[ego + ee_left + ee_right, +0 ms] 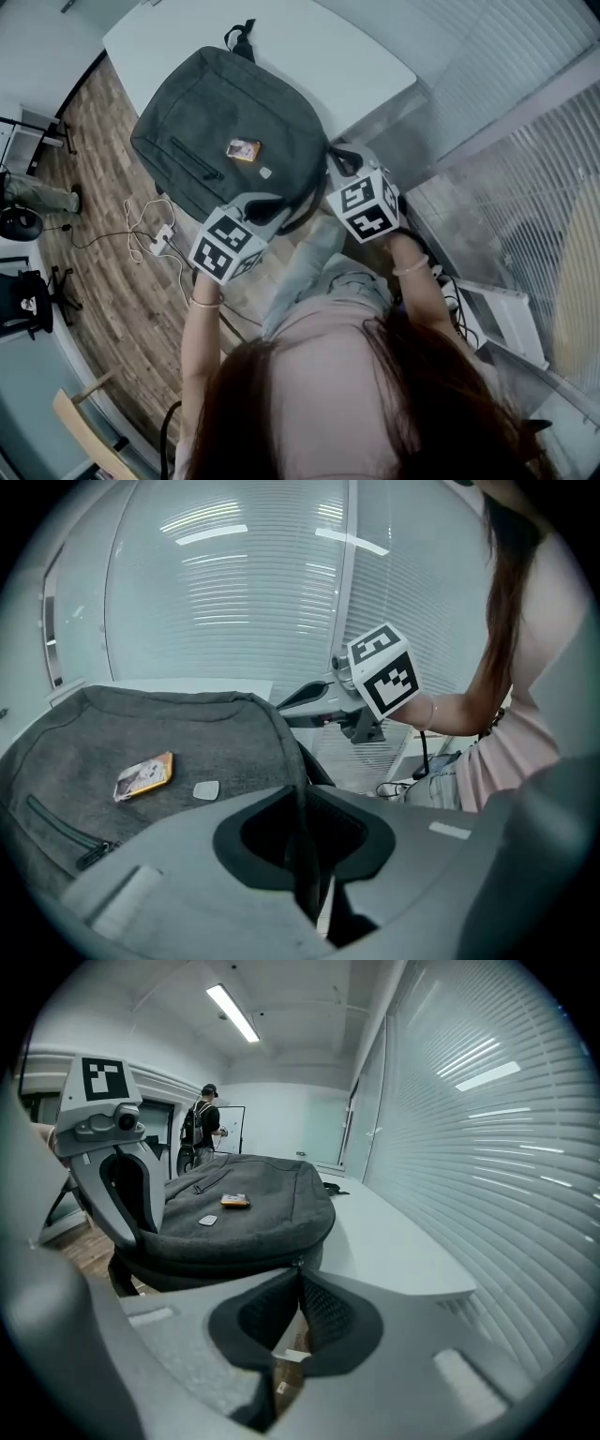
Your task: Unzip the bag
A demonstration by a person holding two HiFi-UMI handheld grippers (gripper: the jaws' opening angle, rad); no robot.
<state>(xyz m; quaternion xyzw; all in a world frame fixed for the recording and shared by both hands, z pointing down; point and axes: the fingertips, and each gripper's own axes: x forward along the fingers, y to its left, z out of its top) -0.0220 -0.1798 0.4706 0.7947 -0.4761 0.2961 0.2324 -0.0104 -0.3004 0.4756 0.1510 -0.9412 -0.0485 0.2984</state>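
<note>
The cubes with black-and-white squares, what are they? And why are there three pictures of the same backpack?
Each cube is part of a grabbing tool. A person holds one in each hand: the left gripper and the right gripper. One picture comes from a camera on the person's head, looking down. The other two come from cameras riding on the tools, looking along their fingers. On the white table lies a grey backpack with a small orange tag on top. The left gripper's fingers are closed on a dark strap at the backpack's edge. The right gripper's fingers seem to pinch the little zipper pull.
</note>
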